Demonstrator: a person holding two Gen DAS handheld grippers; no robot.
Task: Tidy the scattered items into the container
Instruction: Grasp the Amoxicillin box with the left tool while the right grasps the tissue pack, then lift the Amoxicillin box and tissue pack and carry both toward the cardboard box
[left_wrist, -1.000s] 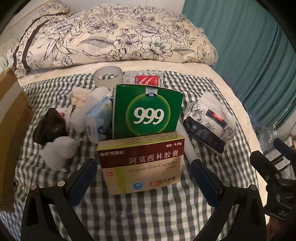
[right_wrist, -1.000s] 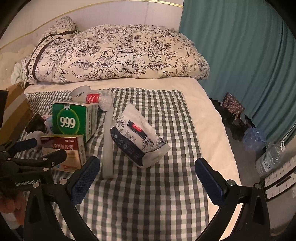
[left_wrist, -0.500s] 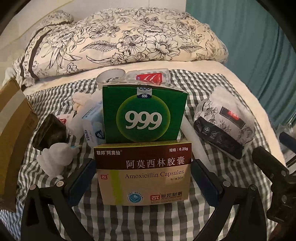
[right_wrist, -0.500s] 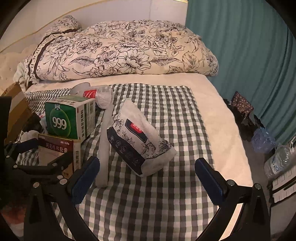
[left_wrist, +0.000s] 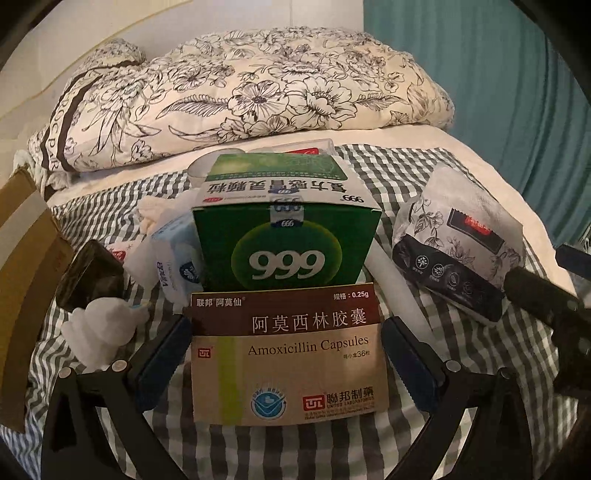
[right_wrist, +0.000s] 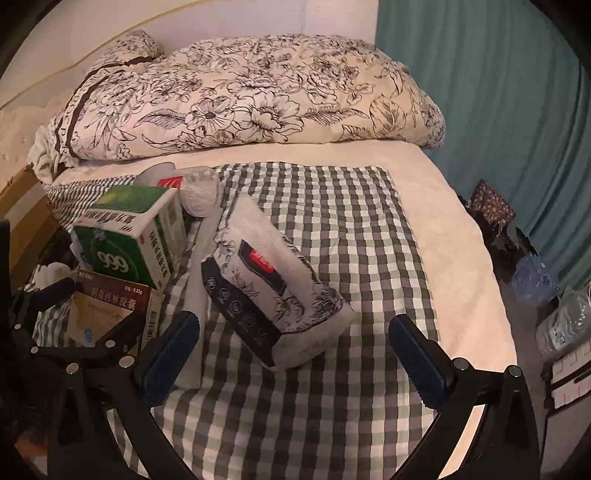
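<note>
My left gripper (left_wrist: 284, 358) is open, and the tan and maroon amoxicillin box (left_wrist: 288, 354) stands upright between its blue pads, which sit close to both sides. Right behind it is a green 999 box (left_wrist: 288, 240). A floral tissue pack (left_wrist: 458, 251) lies to the right. My right gripper (right_wrist: 291, 354) is open and holds nothing, hovering over the checked cloth with the tissue pack (right_wrist: 273, 288) just ahead of its fingers. A cardboard box (left_wrist: 26, 258) stands at the left edge.
Left of the boxes are a white figurine (left_wrist: 99, 332), a dark object (left_wrist: 88, 277) and a blue-white pack (left_wrist: 177, 258). A white tube (left_wrist: 399, 291) lies between the boxes and the tissue pack. A floral duvet (right_wrist: 258, 96) sits behind. Past the bed's right edge are bottles (right_wrist: 561, 325).
My left gripper has moved forward until the amoxicillin box sits between its fingers. The green box now shows its top face. My right gripper has edged closer to the tissue pack.
</note>
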